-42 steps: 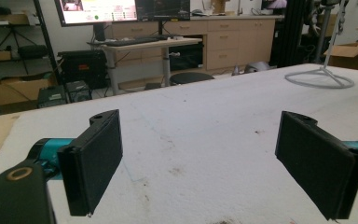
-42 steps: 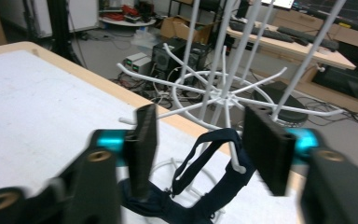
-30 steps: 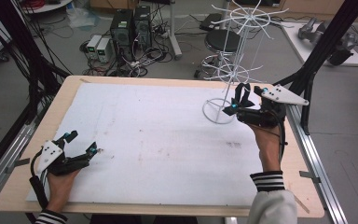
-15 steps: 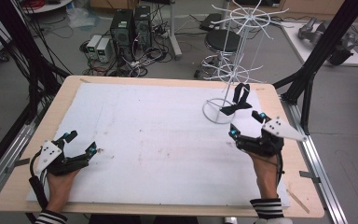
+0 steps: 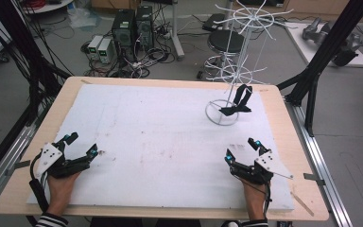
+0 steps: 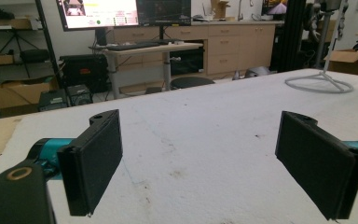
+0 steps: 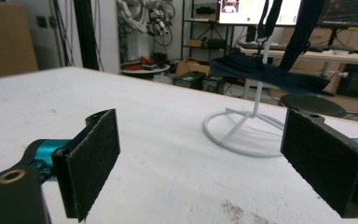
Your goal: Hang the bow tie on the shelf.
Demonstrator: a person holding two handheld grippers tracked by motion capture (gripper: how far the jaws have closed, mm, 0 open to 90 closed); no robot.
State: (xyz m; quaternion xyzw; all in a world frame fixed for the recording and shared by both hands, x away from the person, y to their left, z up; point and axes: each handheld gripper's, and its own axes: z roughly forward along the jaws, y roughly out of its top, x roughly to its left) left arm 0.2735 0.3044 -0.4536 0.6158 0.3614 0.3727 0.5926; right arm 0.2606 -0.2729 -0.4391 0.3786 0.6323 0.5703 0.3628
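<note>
A white wire rack [image 5: 238,71] stands on its ring base at the table's far right. A dark fabric item [image 5: 238,100] hangs from a low arm of the rack; in the right gripper view the dark fabric item [image 7: 270,70] hangs above the rack's ring base [image 7: 242,133]. My right gripper [image 5: 241,150] rests open near the front right of the white board, well short of the rack, nothing between its pads [image 7: 91,161]. My left gripper [image 5: 81,144] lies open at the front left, empty; its pads [image 6: 93,158] frame bare board, with the rack base [image 6: 319,84] far off.
The white foam board [image 5: 160,137] covers most of the wooden table [image 5: 283,118]. Black frame posts [image 5: 321,61] stand at the right edge. Computers, cables and a stool sit on the floor beyond the far edge.
My right gripper has pulled back from the rack toward the front edge, leaving the dark fabric item hanging there. The left gripper has stayed put.
</note>
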